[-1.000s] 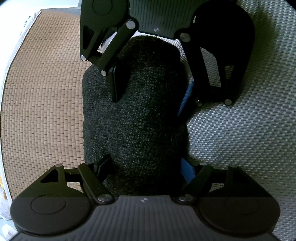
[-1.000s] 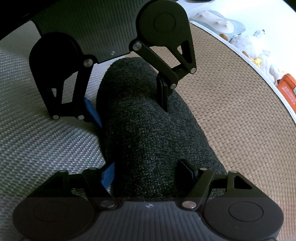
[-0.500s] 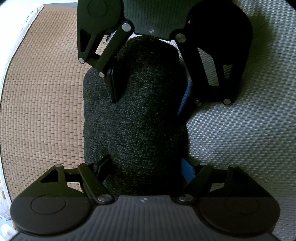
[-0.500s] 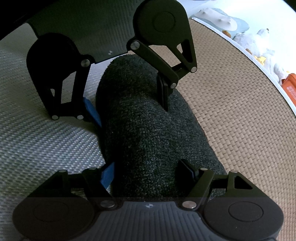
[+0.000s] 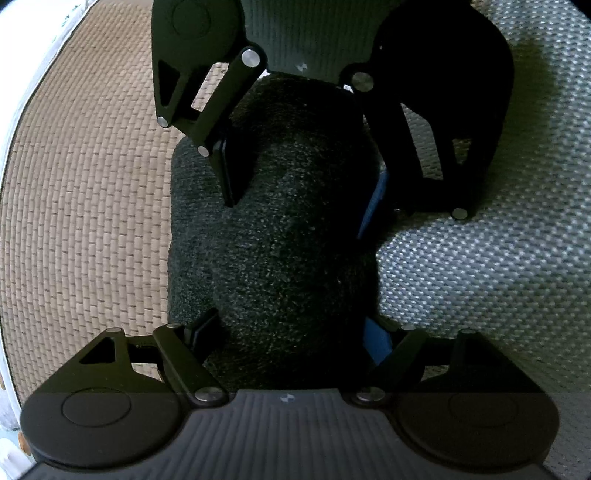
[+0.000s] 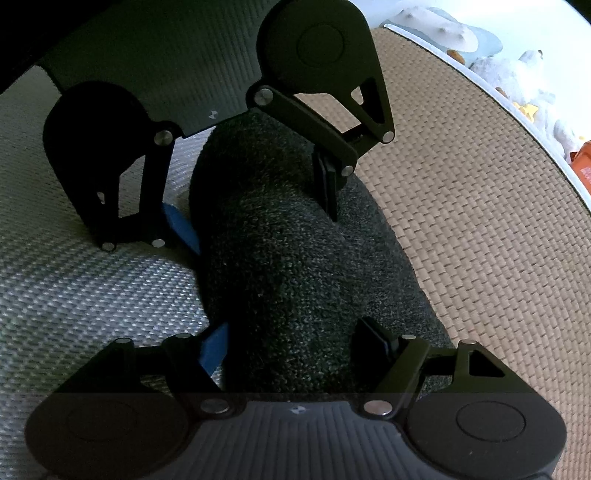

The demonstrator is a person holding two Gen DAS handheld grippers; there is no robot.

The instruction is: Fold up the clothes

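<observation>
Left gripper (image 5: 291, 336) and right gripper (image 6: 295, 339) face each other, both apparently clamped shut.

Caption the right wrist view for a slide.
Both grippers, right and left, clamp a dark knit roll between grey fabric and tan mat.

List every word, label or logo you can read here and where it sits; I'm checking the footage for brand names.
None can be read as words.
Small white emblem, no letters: on the body of the left gripper and the right gripper.
White print on the orange package: too blurred to read.
Greenish marks on the white border beside the woven mat: too blurred to read.
Dark knit garment: no text.
</observation>
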